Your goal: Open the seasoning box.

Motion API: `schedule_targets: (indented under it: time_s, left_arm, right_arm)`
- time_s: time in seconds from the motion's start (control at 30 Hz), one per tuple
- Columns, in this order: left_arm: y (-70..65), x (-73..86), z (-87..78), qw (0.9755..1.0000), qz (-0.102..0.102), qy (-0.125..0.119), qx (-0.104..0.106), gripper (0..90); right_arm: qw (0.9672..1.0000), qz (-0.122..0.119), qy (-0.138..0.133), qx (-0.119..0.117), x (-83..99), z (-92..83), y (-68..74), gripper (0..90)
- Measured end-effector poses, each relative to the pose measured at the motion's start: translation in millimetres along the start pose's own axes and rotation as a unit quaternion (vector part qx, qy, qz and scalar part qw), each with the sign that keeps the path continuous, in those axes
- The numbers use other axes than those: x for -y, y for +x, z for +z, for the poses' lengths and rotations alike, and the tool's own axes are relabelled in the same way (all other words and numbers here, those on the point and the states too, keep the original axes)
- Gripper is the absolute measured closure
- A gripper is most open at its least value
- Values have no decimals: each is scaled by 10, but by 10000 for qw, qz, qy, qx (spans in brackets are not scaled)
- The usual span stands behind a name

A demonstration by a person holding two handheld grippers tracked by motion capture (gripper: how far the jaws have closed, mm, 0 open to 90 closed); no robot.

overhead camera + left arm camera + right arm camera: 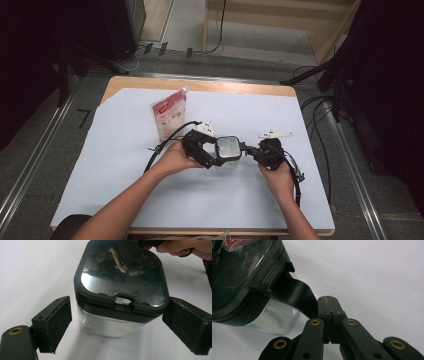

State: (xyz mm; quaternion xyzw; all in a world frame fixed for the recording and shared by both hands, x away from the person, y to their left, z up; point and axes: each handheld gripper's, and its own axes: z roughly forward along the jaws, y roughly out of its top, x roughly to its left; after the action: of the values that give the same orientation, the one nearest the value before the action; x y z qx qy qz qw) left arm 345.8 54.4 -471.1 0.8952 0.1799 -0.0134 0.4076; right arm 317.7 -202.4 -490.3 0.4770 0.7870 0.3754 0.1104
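white powder [270, 321] — seemingly — inside container [242, 277]

A recording lab or studio: a light wooden table [200, 84] under a white paper sheet [115, 165], black curtains [390, 75] at both sides, loose black cables [320, 107] on grey floor.

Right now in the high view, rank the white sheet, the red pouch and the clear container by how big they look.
1. White sheet, by far.
2. Red pouch.
3. Clear container, though close to the pouch; the claws hide part of it, so this order is unsure.
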Motion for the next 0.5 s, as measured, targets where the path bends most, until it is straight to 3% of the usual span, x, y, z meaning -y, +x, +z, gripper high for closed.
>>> schedule_targets:
  time_s: [0.33,0.4,0.5]
  left_arm:
    - [-4,-10,63,9999,74,-101,10,128]
    - [-10,-24,62,10000,60,-20,-28,128]
    - [-38,-37,41,9997,230,9,-119,140]
  right_arm:
    - [10000,-20,44,-30,4,18,45,900]
    - [10000,-62,52,8,6,15,58,900]
    - [10000,-62,49,-7,10,15,59,900]
